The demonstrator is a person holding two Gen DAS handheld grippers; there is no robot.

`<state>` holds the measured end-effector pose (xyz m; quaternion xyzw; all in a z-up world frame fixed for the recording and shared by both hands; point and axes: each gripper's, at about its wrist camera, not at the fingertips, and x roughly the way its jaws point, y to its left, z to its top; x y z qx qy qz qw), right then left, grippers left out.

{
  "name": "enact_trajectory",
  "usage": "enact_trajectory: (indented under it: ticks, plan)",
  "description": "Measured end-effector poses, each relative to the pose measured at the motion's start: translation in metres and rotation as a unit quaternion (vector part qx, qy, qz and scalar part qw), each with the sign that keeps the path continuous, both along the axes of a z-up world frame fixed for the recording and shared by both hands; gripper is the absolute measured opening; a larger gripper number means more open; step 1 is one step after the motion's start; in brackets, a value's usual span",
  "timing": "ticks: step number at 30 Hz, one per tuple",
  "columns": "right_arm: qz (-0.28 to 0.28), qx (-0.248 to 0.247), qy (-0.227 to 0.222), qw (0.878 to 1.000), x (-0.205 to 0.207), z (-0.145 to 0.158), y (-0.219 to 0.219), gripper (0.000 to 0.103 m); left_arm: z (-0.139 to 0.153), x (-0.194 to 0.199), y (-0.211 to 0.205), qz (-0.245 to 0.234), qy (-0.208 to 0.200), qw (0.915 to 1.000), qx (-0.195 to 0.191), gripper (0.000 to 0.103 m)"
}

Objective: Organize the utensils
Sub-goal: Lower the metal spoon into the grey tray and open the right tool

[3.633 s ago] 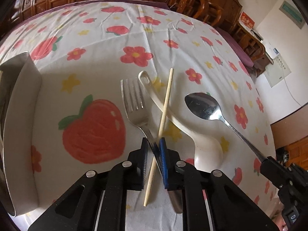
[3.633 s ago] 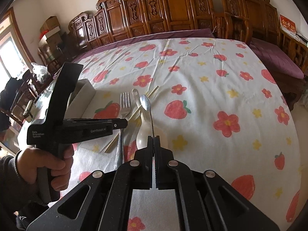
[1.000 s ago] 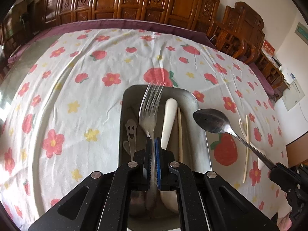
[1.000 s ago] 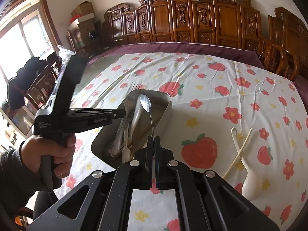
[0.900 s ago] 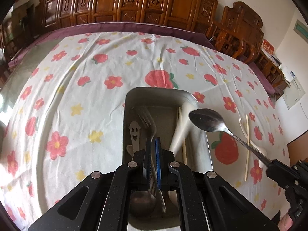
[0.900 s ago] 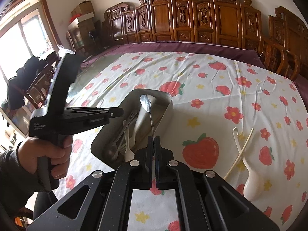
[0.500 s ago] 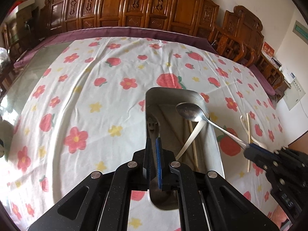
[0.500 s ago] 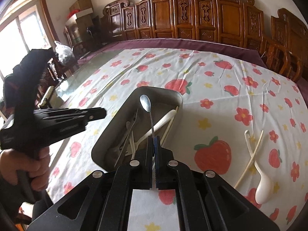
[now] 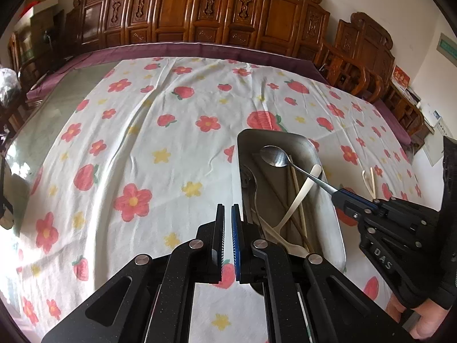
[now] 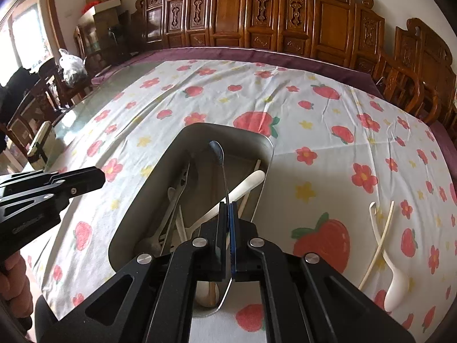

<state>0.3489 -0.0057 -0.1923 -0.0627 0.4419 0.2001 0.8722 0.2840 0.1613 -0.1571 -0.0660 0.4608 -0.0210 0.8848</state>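
Observation:
A metal tray [image 9: 328,214] [image 10: 142,194] sits on the flowered tablecloth and holds a fork [image 10: 171,214], a white spoon [image 9: 300,194] [image 10: 242,188] and chopsticks [image 9: 297,200]. My right gripper [image 10: 227,208] [image 9: 340,193] is shut on a metal spoon [image 10: 217,151] [image 9: 274,155] and holds it over the tray with the bowl low inside. My left gripper [image 9: 227,211] [image 10: 100,175] is empty, its jaws a narrow gap apart, just left of the tray over the cloth.
A white soup spoon [image 10: 394,280] and a single chopstick [image 10: 380,243] lie on the cloth right of the tray, also in the left wrist view [image 9: 371,183]. Carved wooden chairs [image 10: 285,14] line the far edge of the table.
My left gripper let the fork go into the tray and drew back to the left, empty. My right gripper brought the metal spoon over the tray and lowered it inside.

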Motion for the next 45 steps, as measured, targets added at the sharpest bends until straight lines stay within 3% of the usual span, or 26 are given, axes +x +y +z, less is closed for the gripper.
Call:
enact_trajectory:
  ticks: [6, 17, 22, 29, 33, 37, 42, 45]
  plan:
    - [0.007, 0.021, 0.029, 0.999, 0.003, -0.011, 0.002, 0.003, 0.001, -0.002, 0.002, 0.000, 0.000, 1.0000, 0.000, 0.004]
    - [0.001, 0.025, 0.030, 0.999, 0.005, -0.012, 0.007, 0.003, 0.005, -0.006, 0.002, -0.003, -0.003, 1.0000, 0.003, 0.004]
    - [0.032, 0.073, 0.050, 0.996, 0.003, -0.010, 0.008, 0.012, 0.008, -0.007, 0.001, -0.003, -0.004, 1.0000, 0.005, 0.004]
    - [0.076, 0.115, 0.069, 0.988, -0.007, -0.011, 0.003, 0.015, 0.009, -0.009, -0.003, -0.007, -0.004, 0.9999, 0.006, 0.004]
    - [0.083, 0.119, 0.068, 0.987, -0.011, -0.007, 0.000, 0.018, 0.010, -0.011, -0.011, -0.012, -0.004, 0.9999, 0.007, 0.005]
    - [0.089, 0.126, 0.065, 0.986, -0.014, -0.002, -0.003, 0.029, 0.011, -0.011, -0.018, -0.017, -0.004, 0.9998, 0.011, 0.005]
    - [0.080, 0.119, 0.056, 0.988, -0.015, 0.002, -0.014, 0.029, 0.012, -0.012, -0.020, -0.018, -0.004, 0.9998, 0.013, 0.006]
    - [0.074, 0.118, 0.049, 0.989, -0.018, 0.008, -0.028, 0.029, 0.015, -0.013, -0.026, -0.020, -0.009, 0.9996, 0.015, 0.019]
